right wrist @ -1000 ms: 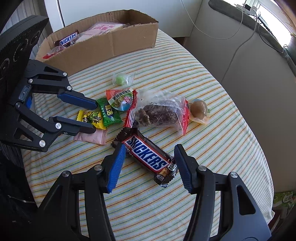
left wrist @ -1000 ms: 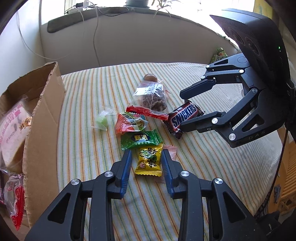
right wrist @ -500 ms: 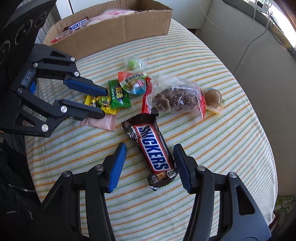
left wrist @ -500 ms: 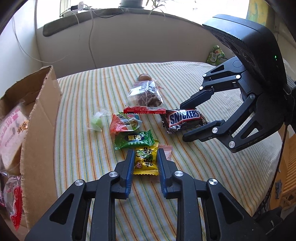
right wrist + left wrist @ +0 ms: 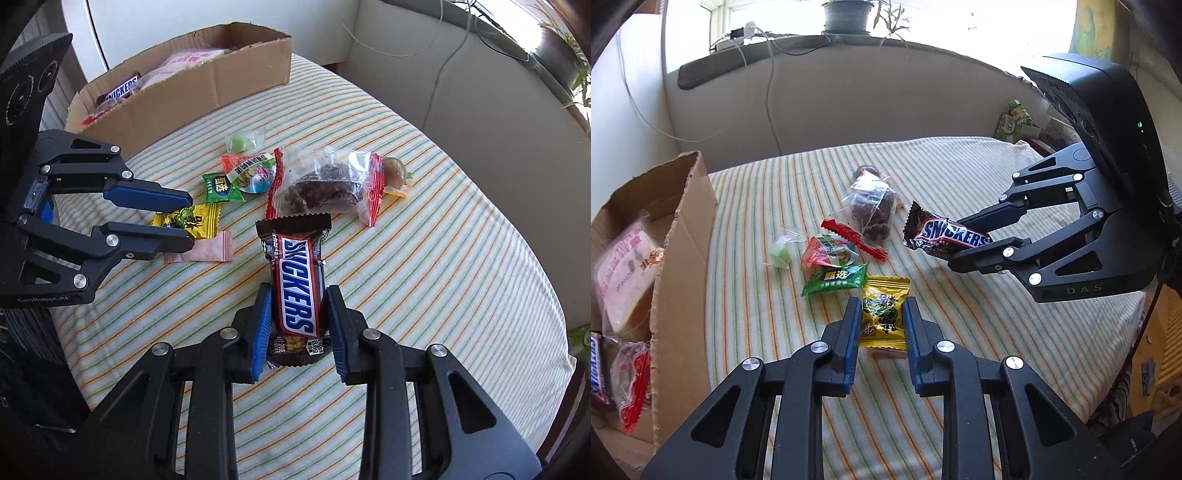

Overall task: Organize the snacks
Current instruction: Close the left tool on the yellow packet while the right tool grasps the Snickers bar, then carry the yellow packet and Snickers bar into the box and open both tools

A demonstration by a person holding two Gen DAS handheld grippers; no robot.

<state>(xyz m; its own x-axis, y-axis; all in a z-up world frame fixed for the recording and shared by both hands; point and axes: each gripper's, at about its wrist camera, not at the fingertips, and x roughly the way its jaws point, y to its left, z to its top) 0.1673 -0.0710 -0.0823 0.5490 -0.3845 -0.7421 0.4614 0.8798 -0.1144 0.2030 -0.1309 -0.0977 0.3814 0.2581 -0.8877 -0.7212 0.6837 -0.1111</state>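
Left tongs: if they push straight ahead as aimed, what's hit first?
Beyond the yellow candy packet the left tongs already grip, probably the green snack packet or the clear bag of brown snacks; depth is unclear.

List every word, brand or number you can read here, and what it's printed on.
"SNICKERS": chocolate bar held in the right gripper.
"SNICKERS": second bar inside the cardboard box.
"DAS": right gripper body, seen from the left wrist view.
"CenRobot.AI": body of the left gripper.
Chinese characters on the green packet, yellow packet and pink bag: too blurred to read.
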